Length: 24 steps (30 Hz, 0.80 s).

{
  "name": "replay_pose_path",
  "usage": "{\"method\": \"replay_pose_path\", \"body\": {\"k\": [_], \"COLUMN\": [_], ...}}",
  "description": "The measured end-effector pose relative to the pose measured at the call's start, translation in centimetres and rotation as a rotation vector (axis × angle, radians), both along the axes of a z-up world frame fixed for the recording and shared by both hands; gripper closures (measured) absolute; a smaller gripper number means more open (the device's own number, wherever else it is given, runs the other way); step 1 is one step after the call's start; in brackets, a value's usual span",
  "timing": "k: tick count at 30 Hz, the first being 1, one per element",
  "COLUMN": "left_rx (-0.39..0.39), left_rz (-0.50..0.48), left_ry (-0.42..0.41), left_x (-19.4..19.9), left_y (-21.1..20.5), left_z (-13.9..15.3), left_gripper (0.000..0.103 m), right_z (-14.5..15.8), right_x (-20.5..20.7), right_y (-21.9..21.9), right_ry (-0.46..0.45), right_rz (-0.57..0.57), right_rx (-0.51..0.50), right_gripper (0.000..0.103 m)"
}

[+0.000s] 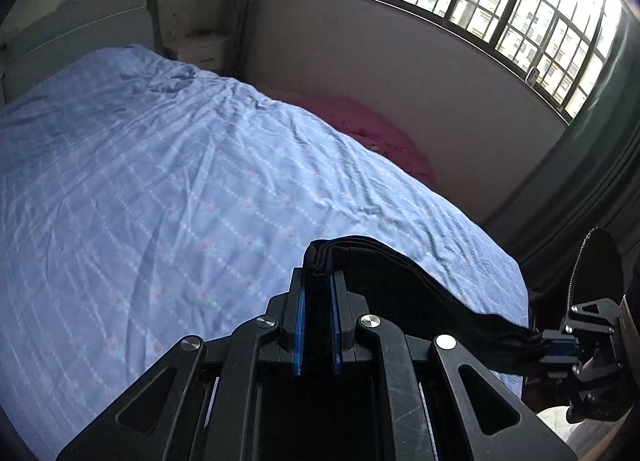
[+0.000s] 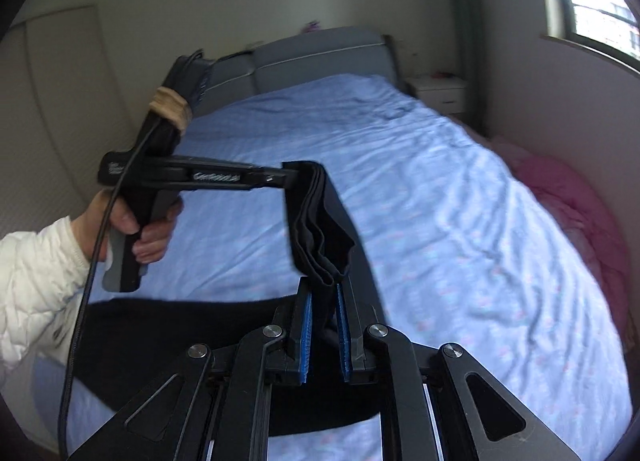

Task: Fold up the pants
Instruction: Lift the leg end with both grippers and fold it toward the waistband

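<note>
The black pants (image 2: 320, 217) are clamped, layers bunched, by the left gripper (image 1: 318, 293) and right gripper (image 2: 323, 301); soft, limp cloth, best gripped at its edges.

A home bedroom: a wide bed (image 1: 168, 189) under a rumpled blue patterned sheet, grey padded headboard (image 2: 316, 57), white nightstand (image 2: 440, 95) beside it (drawers shut), a barred window (image 1: 500, 1), and pink bedding (image 2: 572, 197) along the wall.

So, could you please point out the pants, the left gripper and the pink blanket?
pants (image 2: 320, 221): right wrist view, bunched black edge between the grippers.
left gripper (image 1: 318, 321): left wrist view, between its blue-padded fingertips.
pink blanket (image 2: 560, 197): right wrist view, heap beside the bed.
</note>
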<state>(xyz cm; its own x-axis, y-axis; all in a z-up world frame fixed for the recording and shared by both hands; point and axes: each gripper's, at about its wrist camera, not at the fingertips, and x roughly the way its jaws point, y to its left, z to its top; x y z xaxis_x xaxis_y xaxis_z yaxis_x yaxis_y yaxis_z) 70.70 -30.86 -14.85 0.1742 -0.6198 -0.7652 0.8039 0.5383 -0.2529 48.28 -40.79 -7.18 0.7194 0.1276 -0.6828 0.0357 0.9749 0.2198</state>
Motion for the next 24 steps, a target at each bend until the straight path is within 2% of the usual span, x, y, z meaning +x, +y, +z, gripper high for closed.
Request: {"method": "replay_pose_path", "body": {"k": [5,9,14,17,19,22,24], "left_rx": [0.031,0.088,0.157,0.244,0.275,0.295,0.266], "left_rz": [0.043,0.055,0.091,0.167,0.204,0.263,0.279], "left_ry": [0.02,0.046,0.088,0.086,0.107,0.141,0.176], "left_x": [-0.7,-1.4,-1.4,-1.0,-0.9,-1.9,-2.9], "left_y": [6.8,10.8,15.1,17.6,19.5,22.8,24.2], "left_z": [-2.1,-5.3,-10.1,-12.6,-13.7,-14.6,-14.5], "left_gripper": [0.091,0.091,0.089,0.076,0.065,0.063,0.063], "right_z": [-2.0,-5.0,-9.7,-12.0,-13.2,-14.7,-14.7], "right_x": [-0.3,0.2,1.0,1.3,1.7,1.6,0.8], "right_y": [9.6,14.6,18.3,20.0,21.2,22.5,23.2], "right_ry": [0.073,0.148,0.238,0.286,0.336,0.418,0.427], "right_rz": [0.131,0.177,0.231,0.268,0.285,0.337,0.389], "right_rx": [-0.012,-0.049,-0.094,-0.113,-0.108,-0.037,0.021], "right_gripper": [0.091,0.091,0.091,0.09,0.085,0.083,0.083]}}
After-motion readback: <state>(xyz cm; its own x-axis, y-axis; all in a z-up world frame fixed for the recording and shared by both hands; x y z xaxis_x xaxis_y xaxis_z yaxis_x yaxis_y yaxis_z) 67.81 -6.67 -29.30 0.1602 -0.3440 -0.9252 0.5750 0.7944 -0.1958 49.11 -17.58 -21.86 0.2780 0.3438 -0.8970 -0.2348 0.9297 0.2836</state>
